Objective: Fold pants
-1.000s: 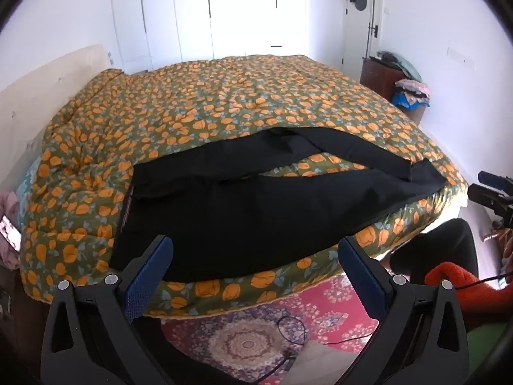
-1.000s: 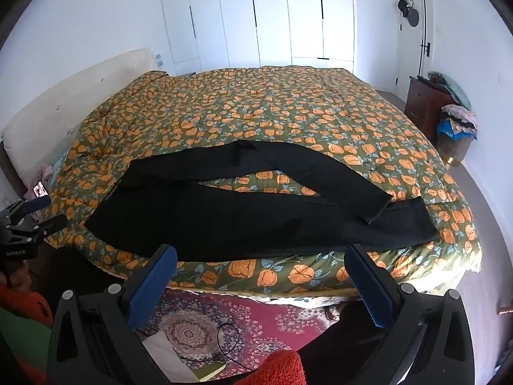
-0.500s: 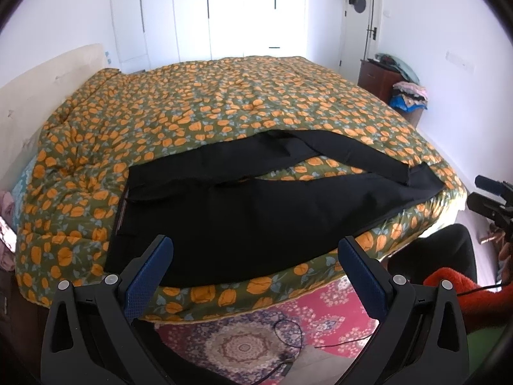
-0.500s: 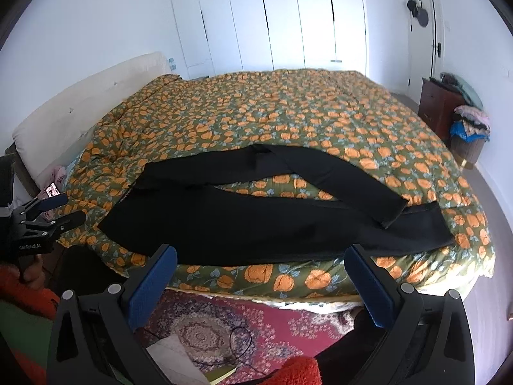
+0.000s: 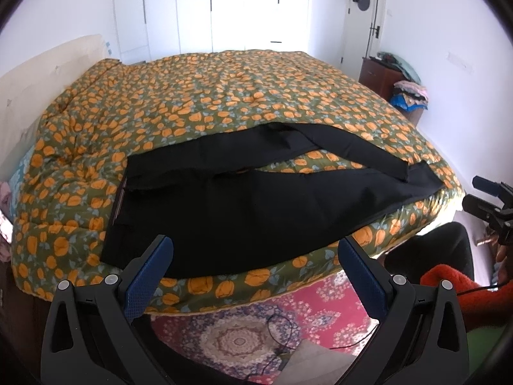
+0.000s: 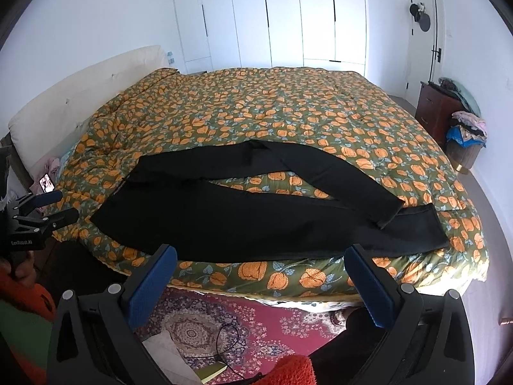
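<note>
Both my left gripper (image 5: 255, 266) and right gripper (image 6: 261, 276) are wide open, empty. The pants (image 6: 256, 218) lie at twelve o'clock, long axis nine-to-three; waistband nearer my left.

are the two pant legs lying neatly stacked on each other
No, the black pants lie spread on the quilt with the far leg angled away, orange-patterned quilt showing in the gap, crossing the near leg only near its hem.
</note>
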A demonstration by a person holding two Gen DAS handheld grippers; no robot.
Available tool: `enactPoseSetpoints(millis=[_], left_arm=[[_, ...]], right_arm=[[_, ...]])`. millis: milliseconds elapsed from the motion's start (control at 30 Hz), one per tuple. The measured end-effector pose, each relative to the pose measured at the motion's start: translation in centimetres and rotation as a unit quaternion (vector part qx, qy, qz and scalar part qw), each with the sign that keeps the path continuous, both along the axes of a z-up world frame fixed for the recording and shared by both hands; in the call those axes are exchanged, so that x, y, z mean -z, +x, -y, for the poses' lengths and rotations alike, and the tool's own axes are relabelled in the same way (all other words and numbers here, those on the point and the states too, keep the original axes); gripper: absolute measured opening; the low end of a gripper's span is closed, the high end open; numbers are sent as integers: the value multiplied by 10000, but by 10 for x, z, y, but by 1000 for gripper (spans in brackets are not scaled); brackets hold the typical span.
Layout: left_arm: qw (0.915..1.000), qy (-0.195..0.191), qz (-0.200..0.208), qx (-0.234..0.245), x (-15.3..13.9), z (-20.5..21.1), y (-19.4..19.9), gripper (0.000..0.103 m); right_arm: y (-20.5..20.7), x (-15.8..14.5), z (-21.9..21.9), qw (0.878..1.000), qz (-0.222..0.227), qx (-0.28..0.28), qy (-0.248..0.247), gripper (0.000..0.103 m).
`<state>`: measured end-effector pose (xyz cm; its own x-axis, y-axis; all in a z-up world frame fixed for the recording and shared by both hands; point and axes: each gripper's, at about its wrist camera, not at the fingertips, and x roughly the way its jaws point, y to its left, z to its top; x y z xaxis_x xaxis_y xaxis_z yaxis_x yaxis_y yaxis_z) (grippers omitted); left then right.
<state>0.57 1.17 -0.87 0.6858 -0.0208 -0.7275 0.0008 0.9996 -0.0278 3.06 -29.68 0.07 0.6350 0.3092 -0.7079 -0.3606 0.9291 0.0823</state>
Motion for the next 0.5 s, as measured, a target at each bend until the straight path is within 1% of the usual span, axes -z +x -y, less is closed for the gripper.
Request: enactPoseSetpoints(millis=[167,267,367,433,500], left_arm=[[10000,40,65,-28,-7,1,-8,103],[9997,101,208,-121,-19,-3,-16,103],[9982,118,440,-380,-35,-18,-23,103],[9971,76,554,-513,-41,-31,-25,103],[9961,21,551,-684,-42,-42,-25,103]], right_arm=[[-12,-4,5,9997,180,-52,145,103],[-14,-11,6,9993,315,-48,188,103],[-14,-27,11,9983,550,159,116,103],[-11,-38,15,9975,569,413,121,103],[-10,-46,19,9967,545,558,238,103]])
